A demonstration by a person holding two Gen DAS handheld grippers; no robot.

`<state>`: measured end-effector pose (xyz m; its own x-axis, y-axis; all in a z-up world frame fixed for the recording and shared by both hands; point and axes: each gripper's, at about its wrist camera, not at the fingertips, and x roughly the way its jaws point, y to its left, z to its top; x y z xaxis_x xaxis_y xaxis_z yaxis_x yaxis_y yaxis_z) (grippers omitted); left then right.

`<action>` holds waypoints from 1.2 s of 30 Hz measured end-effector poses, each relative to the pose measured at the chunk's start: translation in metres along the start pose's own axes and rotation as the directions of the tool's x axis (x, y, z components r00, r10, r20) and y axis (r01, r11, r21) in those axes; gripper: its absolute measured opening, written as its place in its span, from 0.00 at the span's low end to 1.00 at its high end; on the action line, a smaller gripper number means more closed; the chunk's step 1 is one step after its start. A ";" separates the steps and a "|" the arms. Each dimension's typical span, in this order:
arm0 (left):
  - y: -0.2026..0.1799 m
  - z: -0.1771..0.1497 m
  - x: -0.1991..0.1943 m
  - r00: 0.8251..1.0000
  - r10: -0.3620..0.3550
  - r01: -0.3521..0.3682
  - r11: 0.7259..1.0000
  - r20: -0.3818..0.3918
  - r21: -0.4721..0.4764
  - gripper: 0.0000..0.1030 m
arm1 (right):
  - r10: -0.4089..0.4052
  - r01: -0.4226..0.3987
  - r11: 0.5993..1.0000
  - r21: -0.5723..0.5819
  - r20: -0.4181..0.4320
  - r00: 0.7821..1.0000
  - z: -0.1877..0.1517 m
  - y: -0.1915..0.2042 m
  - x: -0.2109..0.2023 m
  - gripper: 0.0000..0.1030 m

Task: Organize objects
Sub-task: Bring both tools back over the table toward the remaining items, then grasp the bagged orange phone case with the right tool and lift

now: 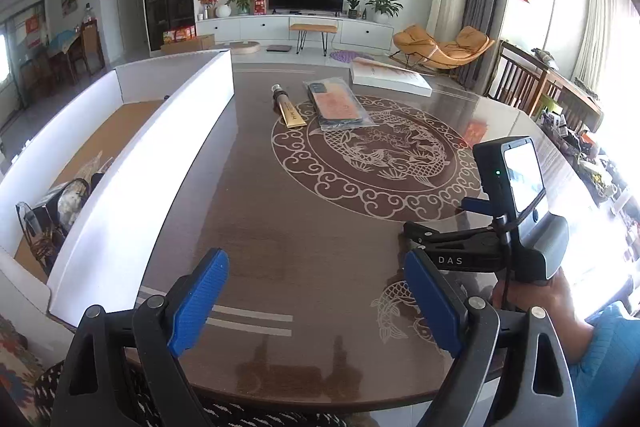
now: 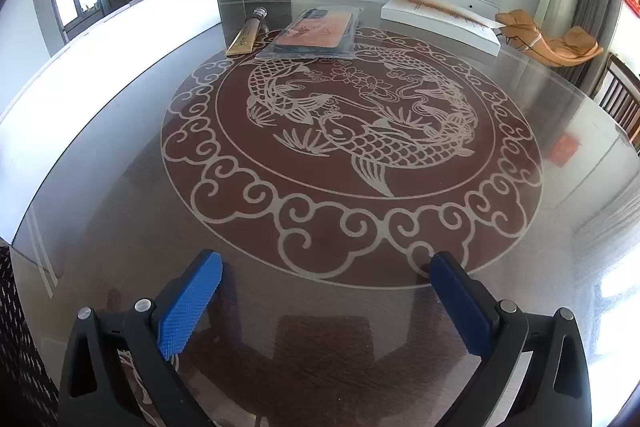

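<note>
A gold tube [image 1: 287, 107] with a clear cap lies on the far side of the round table, also in the right wrist view [image 2: 246, 33]. Beside it lies a phone case in a clear bag [image 1: 338, 103] [image 2: 316, 33]. A white box lid [image 1: 390, 77] [image 2: 440, 23] lies further right. A large white open box [image 1: 140, 163] [image 2: 100, 67] stands on the left with several items at its near end [image 1: 60, 203]. My left gripper [image 1: 316, 295] is open and empty above the near table edge. My right gripper [image 2: 326, 295] is open and empty; its body shows in the left wrist view [image 1: 500, 239].
The glass-topped table [image 2: 320, 131] has a fish pattern in the middle. A wooden chair [image 1: 516, 83] stands at the far right of the table. Clutter [image 1: 580, 143] sits on a surface at the right.
</note>
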<state>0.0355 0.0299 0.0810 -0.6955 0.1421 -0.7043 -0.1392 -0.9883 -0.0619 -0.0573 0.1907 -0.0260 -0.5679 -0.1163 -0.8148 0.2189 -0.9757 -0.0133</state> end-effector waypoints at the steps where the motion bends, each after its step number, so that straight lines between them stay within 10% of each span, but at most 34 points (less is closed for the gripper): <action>1: 0.000 -0.002 -0.008 1.000 -0.001 0.001 1.000 0.008 0.002 0.87 | 0.001 -0.001 1.000 0.001 -0.001 1.000 0.000 0.000 0.000 1.00; 12: 0.021 0.020 -0.040 0.998 -0.054 0.056 0.995 0.025 -0.087 0.87 | 0.006 -0.006 1.000 0.004 -0.001 1.000 -0.001 -0.001 -0.001 1.00; 22: 0.039 0.048 0.086 0.981 -0.041 -0.007 0.969 -0.188 -0.248 0.87 | 0.004 -0.004 1.000 0.002 0.000 1.000 -0.001 0.000 -0.001 1.00; 27: 0.038 0.053 0.141 0.975 0.091 -0.128 0.976 -0.204 -0.178 0.87 | 0.043 -0.043 0.999 0.022 -0.020 0.999 0.006 -0.007 -0.001 1.00; 36: 0.045 0.029 0.155 0.967 0.239 -0.247 0.965 -0.093 -0.091 0.87 | 0.026 -0.026 1.000 -0.009 -0.013 1.000 0.163 -0.013 0.068 1.00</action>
<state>-0.0992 0.0088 -0.0106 -0.6398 -0.1037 -0.7615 0.1018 -0.9936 0.0498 -0.2277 0.1655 0.0134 -0.5516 -0.1394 -0.8224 0.2411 -0.9705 0.0028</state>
